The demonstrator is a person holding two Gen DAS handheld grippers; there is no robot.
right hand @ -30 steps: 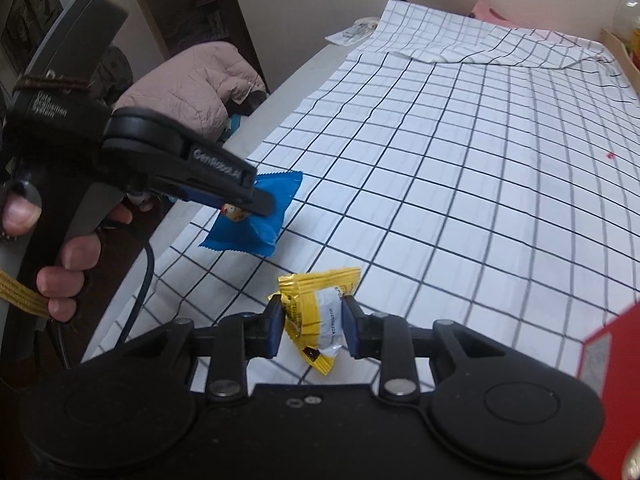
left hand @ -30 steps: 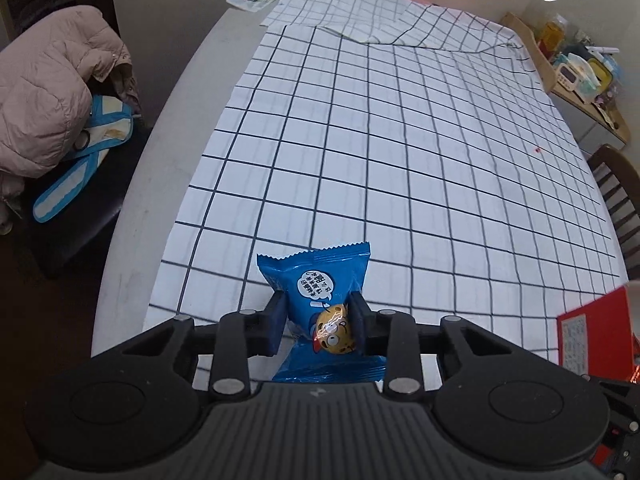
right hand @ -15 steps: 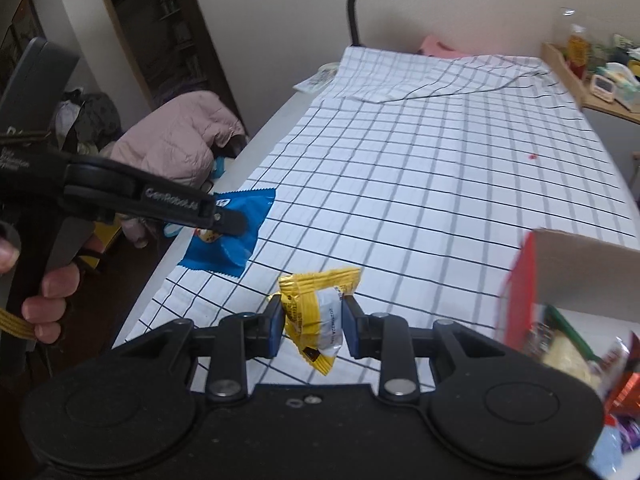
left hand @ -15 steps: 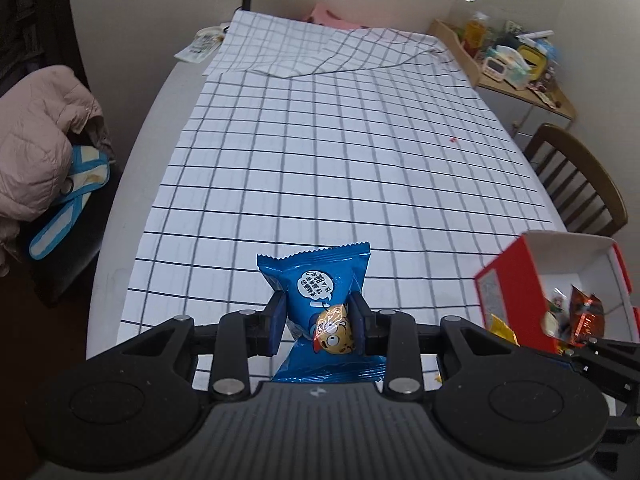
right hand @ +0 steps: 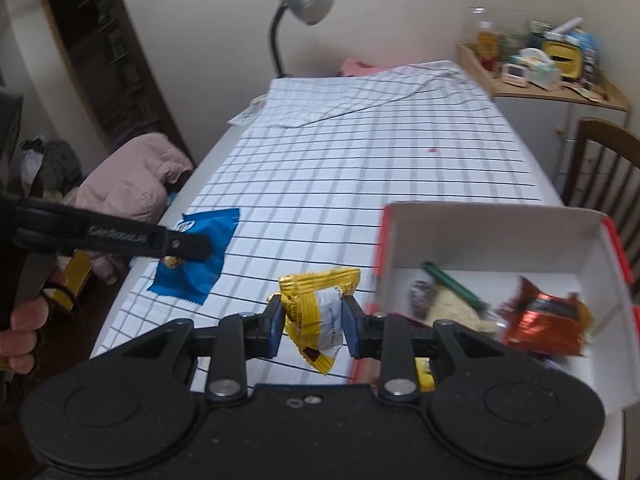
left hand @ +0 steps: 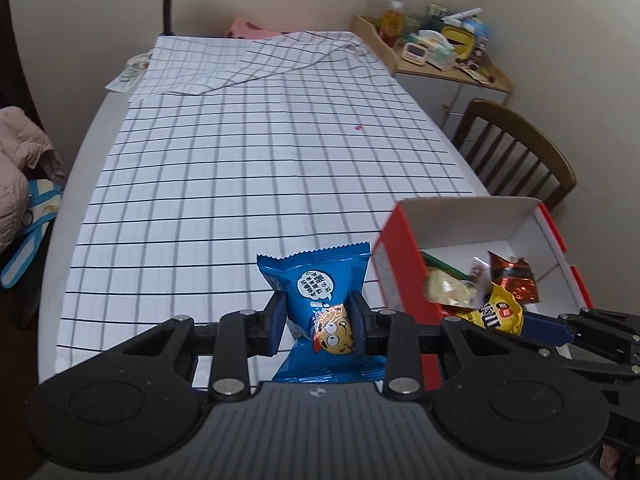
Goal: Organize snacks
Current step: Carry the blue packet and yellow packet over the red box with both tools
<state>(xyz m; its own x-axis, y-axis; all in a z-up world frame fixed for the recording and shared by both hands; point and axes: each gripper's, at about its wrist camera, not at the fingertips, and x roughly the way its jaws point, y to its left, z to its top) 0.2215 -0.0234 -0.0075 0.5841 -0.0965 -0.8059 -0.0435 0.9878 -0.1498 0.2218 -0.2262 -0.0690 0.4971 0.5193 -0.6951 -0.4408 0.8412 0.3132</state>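
1. Your left gripper (left hand: 319, 326) is clamped on the blue snack packet (left hand: 316, 300), held above the tablecloth (left hand: 248, 168); long axis runs away from you, serrated end forward.
2. Your right gripper (right hand: 312, 326) pinches the yellow snack packet (right hand: 316, 312), tilted, one corner hanging down.
3. The red box (right hand: 492, 236) sits open-topped just right of both, at the table's right edge; the cloth beyond is bare.

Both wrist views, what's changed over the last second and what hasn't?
Both tools swung across the checked tablecloth toward the red box, which was only a red sliver at the frame edge and now shows its snacks inside. The left tool stayed clamped on the blue packet, the right tool on the yellow packet. Nothing was let go.
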